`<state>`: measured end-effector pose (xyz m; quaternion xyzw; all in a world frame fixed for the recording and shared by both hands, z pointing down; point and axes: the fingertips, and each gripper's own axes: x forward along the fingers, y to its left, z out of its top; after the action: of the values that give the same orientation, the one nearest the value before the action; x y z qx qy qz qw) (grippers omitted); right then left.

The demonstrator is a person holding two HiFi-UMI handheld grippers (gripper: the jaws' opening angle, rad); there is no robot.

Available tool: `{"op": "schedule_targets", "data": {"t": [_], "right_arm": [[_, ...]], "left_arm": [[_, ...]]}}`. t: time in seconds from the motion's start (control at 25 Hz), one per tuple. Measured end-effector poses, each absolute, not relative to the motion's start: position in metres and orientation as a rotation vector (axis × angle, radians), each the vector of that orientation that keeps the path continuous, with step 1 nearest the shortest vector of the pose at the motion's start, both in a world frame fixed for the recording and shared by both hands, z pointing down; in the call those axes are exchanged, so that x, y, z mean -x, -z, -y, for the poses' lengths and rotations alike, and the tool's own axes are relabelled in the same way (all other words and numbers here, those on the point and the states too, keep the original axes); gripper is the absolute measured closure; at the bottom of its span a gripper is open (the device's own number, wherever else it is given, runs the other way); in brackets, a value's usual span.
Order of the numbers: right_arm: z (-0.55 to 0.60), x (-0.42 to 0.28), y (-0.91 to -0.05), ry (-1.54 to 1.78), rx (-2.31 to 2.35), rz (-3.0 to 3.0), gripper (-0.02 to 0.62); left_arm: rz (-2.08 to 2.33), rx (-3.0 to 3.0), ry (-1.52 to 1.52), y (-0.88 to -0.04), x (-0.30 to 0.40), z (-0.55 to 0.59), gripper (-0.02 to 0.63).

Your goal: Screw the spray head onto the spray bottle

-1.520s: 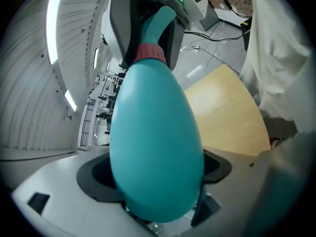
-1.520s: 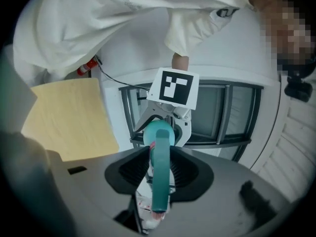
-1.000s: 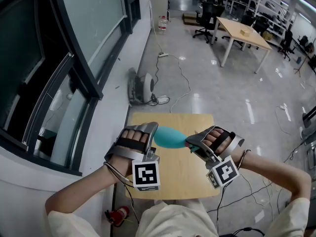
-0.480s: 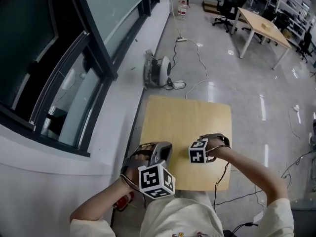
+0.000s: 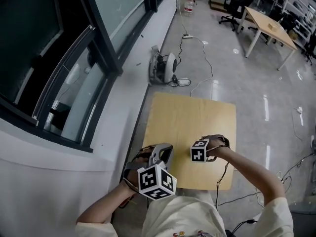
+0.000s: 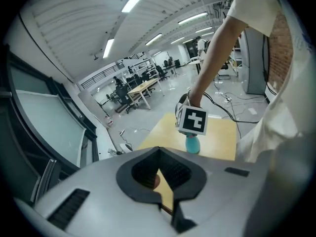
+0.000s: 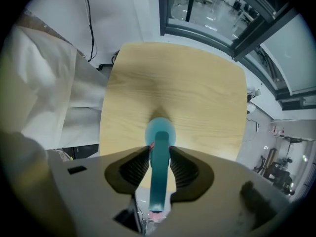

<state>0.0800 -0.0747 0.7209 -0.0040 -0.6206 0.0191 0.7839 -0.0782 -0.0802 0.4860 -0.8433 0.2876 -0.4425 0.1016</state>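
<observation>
Looking down, we see the wooden counter point(image 5: 192, 117), with our left gripper point(image 6: 159, 162) over its near left edge, jaws together and nothing between them. Our right gripper point(image 7: 159, 152) points down over the teal bottle point(image 6: 192, 144), which stands on the counter, jaws clamped on its spray head point(image 7: 159, 181).

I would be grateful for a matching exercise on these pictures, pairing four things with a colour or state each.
Things:
1. left gripper
2. right gripper
3. spray bottle
4. table

Colour or state:
A. light wood
B. fingers clamped on the bottle
C. teal
D. fingers together, nothing between them

Pairs: 1-D, 2-B, 3-C, 4-A
</observation>
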Motion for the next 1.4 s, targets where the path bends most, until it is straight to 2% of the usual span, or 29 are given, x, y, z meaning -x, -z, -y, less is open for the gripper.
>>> {"op": "schedule_targets", "data": {"t": [0.2, 0.36, 0.52, 0.72, 0.88, 0.92, 1.04, 1.08, 1.24, 1.4], "right_arm": [[0.072, -0.078, -0.722, -0.046, -0.006, 1.338, 0.462], [0.065, -0.074, -0.716, -0.108, 0.000, 1.369, 0.379], [0.066, -0.067, -0.683, -0.139, -0.035, 1.467, 0.365], [0.077, -0.056, -0.570, -0.066, -0.145, 1.733, 0.364], [0.105, -0.041, -0.417, 0.058, -0.541, 2.210, 0.368], [0.111, -0.045, -0.383, 0.089, -0.693, 2.326, 0.394], [0.114, -0.080, -0.330, 0.153, -1.165, 2.518, 0.567], [0.109, -0.089, -0.328, 0.153, -1.281, 2.547, 0.585], [0.082, -0.099, -0.359, 0.088, -1.541, 2.587, 0.589], [0.070, -0.109, -0.386, -0.126, -1.684, 2.616, 0.589]], "left_arm": [[-0.815, 2.486, 1.310, -0.485, 0.074, 0.080, 0.600], [-0.784, 2.482, 1.327, -0.486, 0.075, 0.081, 0.600], [-0.770, 2.468, 1.347, -0.488, 0.078, 0.084, 0.600], [-0.807, 2.491, 1.292, -0.473, 0.077, 0.094, 0.600], [-1.023, 2.789, 1.004, -0.433, 0.070, 0.116, 0.600], [-1.105, 2.838, 0.901, -0.421, 0.070, 0.122, 0.600], [-1.279, 2.861, 0.668, -0.393, 0.066, 0.132, 0.600], [-1.305, 2.860, 0.615, -0.387, 0.064, 0.131, 0.600], [-1.339, 2.857, 0.514, -0.381, 0.049, 0.117, 0.600], [-1.377, 2.901, 0.467, -0.390, 0.036, 0.107, 0.600]]}}
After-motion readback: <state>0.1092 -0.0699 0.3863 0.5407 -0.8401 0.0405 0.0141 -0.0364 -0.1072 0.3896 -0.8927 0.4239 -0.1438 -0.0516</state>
